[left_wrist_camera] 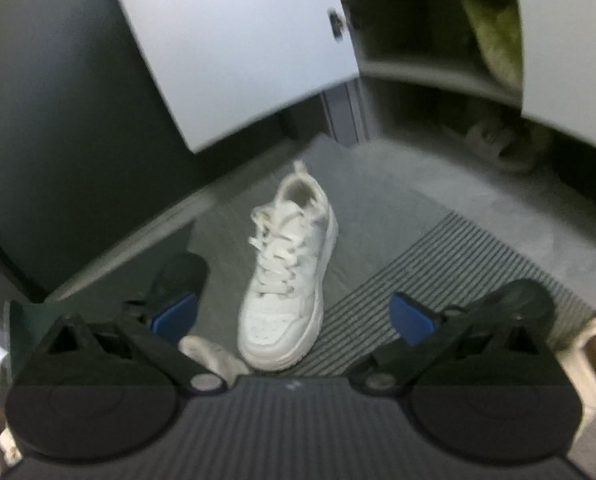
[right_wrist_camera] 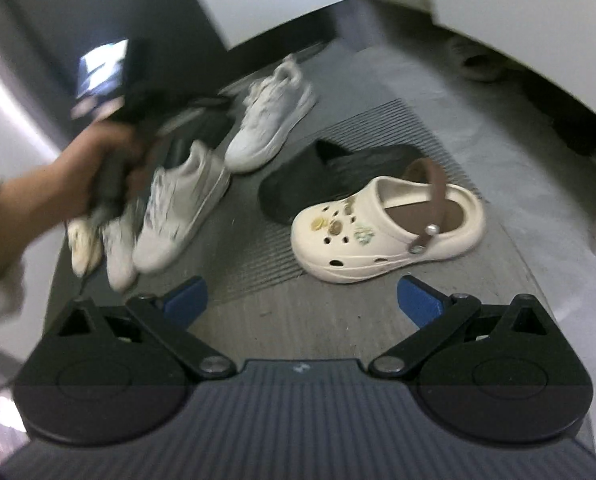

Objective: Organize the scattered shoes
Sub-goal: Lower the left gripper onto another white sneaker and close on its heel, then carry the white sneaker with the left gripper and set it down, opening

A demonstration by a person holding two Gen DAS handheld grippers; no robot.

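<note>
Cream clog (right_wrist_camera: 386, 224) beside black shoe (right_wrist_camera: 322, 178)

Both fisheye views are dim and soft, with straight edges bowing toward dark vignetted corners. The pale flat cupboard door (left_wrist_camera: 234, 40) is the brightest surface. In the right wrist view, motion blur smears the person's hand (right_wrist_camera: 98, 160) and the white laced sneaker (right_wrist_camera: 182, 208) beside it.
</note>
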